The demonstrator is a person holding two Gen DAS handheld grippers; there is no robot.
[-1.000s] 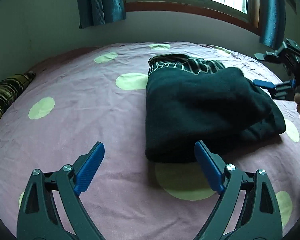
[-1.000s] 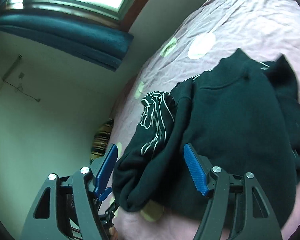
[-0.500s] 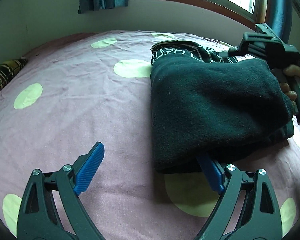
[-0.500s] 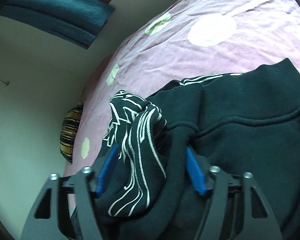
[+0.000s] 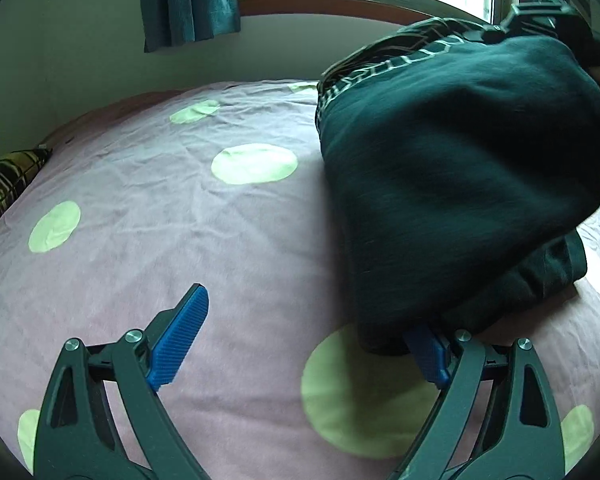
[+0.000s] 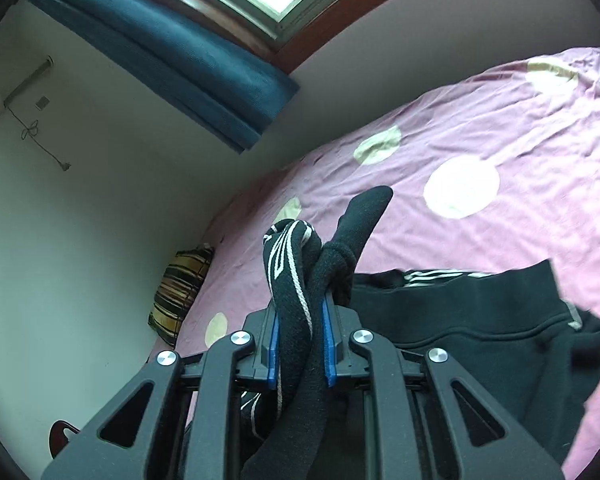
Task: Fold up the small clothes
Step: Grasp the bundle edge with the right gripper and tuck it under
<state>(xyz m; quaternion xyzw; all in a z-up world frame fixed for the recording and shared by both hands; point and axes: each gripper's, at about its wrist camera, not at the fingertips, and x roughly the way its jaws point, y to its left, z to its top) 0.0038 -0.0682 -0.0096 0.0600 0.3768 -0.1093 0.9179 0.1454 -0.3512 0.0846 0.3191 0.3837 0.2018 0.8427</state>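
Right wrist: garment [image 6: 296,280] between closing tongs [image 6: 300,344]

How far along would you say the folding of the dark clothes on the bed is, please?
Partly done: the dark fleece garment is already doubled over on the pink dotted bedsheet. In hand: the right gripper has its jaws closing on a bunched edge, with the white-patterned black cloth. The left gripper stands open, one finger under the near corner. Left: finishing the fold.
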